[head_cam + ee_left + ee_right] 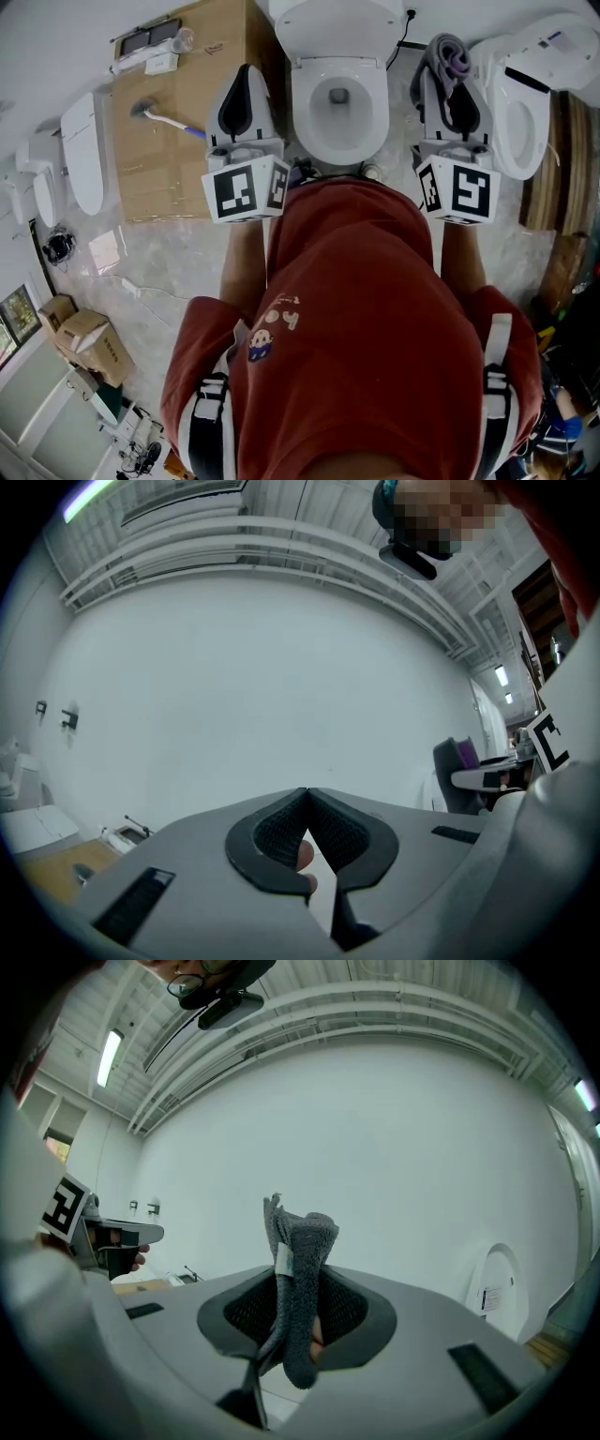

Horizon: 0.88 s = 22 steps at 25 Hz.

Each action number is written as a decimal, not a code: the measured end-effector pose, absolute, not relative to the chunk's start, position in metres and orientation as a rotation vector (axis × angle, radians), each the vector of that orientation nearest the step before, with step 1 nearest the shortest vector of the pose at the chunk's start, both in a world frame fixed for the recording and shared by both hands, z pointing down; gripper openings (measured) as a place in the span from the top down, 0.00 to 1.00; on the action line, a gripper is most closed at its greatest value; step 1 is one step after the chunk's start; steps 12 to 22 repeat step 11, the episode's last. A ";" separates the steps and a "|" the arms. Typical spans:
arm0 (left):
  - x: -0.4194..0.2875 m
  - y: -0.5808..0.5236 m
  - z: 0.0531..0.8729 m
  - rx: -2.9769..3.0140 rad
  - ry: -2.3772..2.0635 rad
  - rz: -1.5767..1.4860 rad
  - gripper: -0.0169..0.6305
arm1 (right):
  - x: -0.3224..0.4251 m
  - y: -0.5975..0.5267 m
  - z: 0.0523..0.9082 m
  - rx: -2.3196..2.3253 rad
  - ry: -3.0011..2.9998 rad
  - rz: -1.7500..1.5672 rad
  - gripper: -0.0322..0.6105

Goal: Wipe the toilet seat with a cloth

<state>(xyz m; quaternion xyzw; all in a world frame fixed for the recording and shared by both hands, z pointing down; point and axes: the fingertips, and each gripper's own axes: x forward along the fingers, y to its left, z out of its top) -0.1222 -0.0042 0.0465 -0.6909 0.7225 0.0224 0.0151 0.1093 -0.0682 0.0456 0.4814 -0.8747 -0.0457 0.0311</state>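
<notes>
Zero wiping seemingly done on toilet seat [306, 117]: pinches grey cloth [302, 1232] in right gripper [300, 1277], holds left gripper [307, 795] pressed together, empty.

Blue-handled brush [173, 122] atop a big cardboard box [187, 173], white lid [82, 150] beside it, small cartons [94, 342] apart.

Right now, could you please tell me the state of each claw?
The left claw is closed, holding nothing.
The right claw is closed on the grey cloth.
</notes>
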 end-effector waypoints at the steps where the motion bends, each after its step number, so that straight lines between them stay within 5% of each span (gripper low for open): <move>1: -0.123 -0.004 0.046 -2.151 2.249 0.071 0.95 | 0.110 -0.068 0.045 1.489 -2.693 -0.140 0.80; 22: -0.114 0.009 0.045 -2.151 2.271 0.061 0.95 | 0.113 -0.056 0.044 1.485 -2.683 -0.152 0.80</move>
